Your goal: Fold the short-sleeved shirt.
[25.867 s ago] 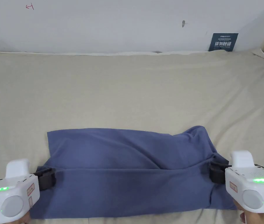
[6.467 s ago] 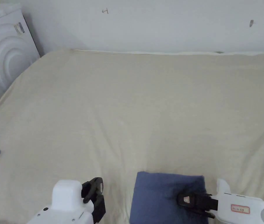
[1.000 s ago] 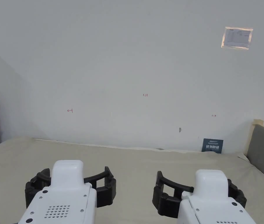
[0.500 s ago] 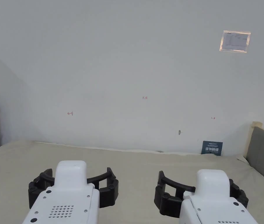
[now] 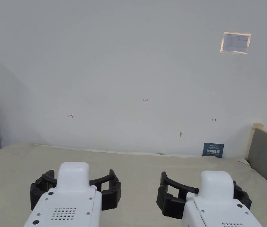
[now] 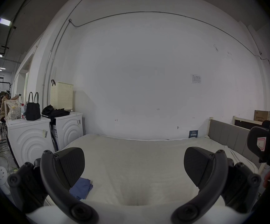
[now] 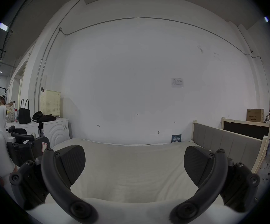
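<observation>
Above the beige bed (image 5: 135,165), side by side and level, the left gripper (image 5: 75,189) and the right gripper (image 5: 203,193) hang in the air with their jaws spread wide and nothing between them — both point toward the white wall (image 5: 129,74) at the far edge of the mattress. From the left gripper view, its black pads (image 6: 69,166) frame bare bedding, while the folded blue short-sleeved shirt (image 6: 81,189) lies flat on the bed just below and behind the left-hand pad, partly hidden by it. The right gripper (image 6: 266,144) shows at the right edge of that view, well off to that side. From the right gripper view, the jaws stand equally far apart over bare mattress, with the left gripper (image 7: 26,144) close at the left — and two white washing machines (image 7: 56,130) beyond it. A grey headboard (image 5: 265,159) stands to the right of the right gripper.
</observation>
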Action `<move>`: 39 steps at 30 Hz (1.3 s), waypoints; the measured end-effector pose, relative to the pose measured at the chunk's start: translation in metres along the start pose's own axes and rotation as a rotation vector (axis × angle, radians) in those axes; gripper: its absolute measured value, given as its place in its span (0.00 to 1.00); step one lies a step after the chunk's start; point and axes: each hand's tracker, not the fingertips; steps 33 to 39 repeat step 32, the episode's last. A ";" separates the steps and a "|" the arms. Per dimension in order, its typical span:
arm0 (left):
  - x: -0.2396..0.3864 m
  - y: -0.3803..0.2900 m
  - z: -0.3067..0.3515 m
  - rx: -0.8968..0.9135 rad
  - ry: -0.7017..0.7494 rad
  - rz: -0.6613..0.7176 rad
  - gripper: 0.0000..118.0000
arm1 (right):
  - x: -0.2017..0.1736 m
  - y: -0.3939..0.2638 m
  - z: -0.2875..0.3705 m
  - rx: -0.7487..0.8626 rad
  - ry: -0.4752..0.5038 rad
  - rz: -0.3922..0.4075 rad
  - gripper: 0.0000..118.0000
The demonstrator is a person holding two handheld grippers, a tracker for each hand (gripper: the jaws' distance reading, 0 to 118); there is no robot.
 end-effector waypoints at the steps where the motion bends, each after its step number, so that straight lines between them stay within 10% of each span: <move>1: 0.000 0.000 0.000 -0.002 0.001 -0.003 1.00 | 0.000 0.000 0.000 0.001 0.000 0.001 1.00; 24: 0.001 -0.002 0.001 -0.013 0.002 -0.013 1.00 | -0.008 0.000 -0.001 0.003 0.115 0.023 1.00; 30: 0.001 -0.002 0.000 -0.026 0.001 -0.016 1.00 | 0.000 0.001 -0.006 -0.004 0.168 -0.131 1.00; 39: 0.001 -0.002 -0.001 -0.035 0.006 -0.023 1.00 | 0.000 0.002 -0.006 0.014 0.150 -0.149 1.00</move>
